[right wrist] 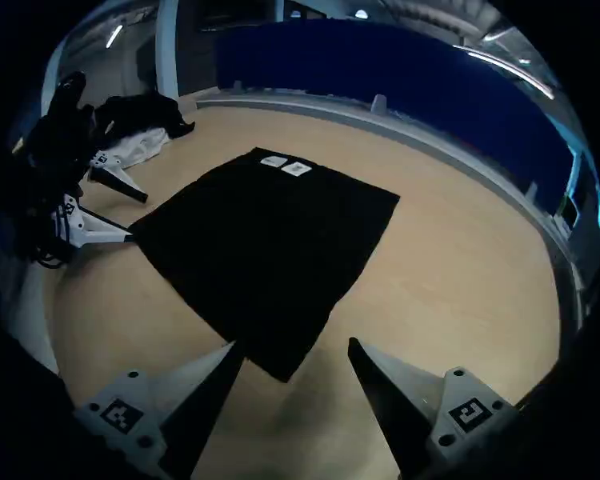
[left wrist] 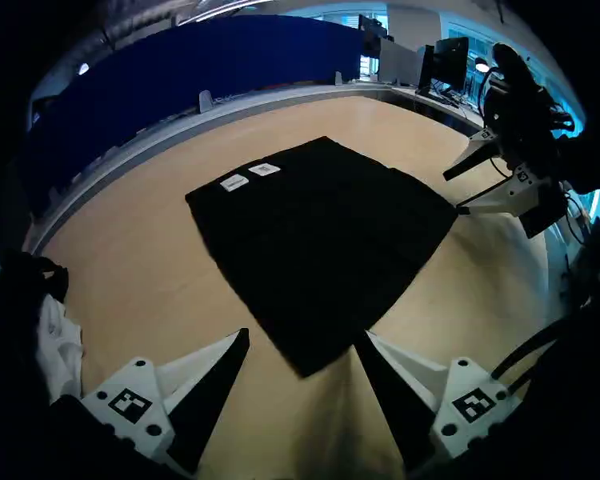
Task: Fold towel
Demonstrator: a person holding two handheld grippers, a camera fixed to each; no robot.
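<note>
A black towel (left wrist: 324, 248) lies flat on the wooden table (left wrist: 140, 272), with two white labels (left wrist: 248, 176) near its far edge. My left gripper (left wrist: 300, 344) is open, and the towel's near corner lies between its fingers. To the right, my right gripper (left wrist: 452, 194) is open at the towel's right corner. In the right gripper view the towel (right wrist: 268, 248) spreads ahead, and its near corner sits between the open fingers of the right gripper (right wrist: 294, 352). The left gripper (right wrist: 138, 218) is at the towel's left corner.
A blue partition (left wrist: 204, 72) runs behind the table's far edge. A heap of white and black cloth (right wrist: 140, 128) lies on the table near the left gripper. Monitors (left wrist: 448, 60) stand at the far right. Bare wood (right wrist: 460, 264) surrounds the towel.
</note>
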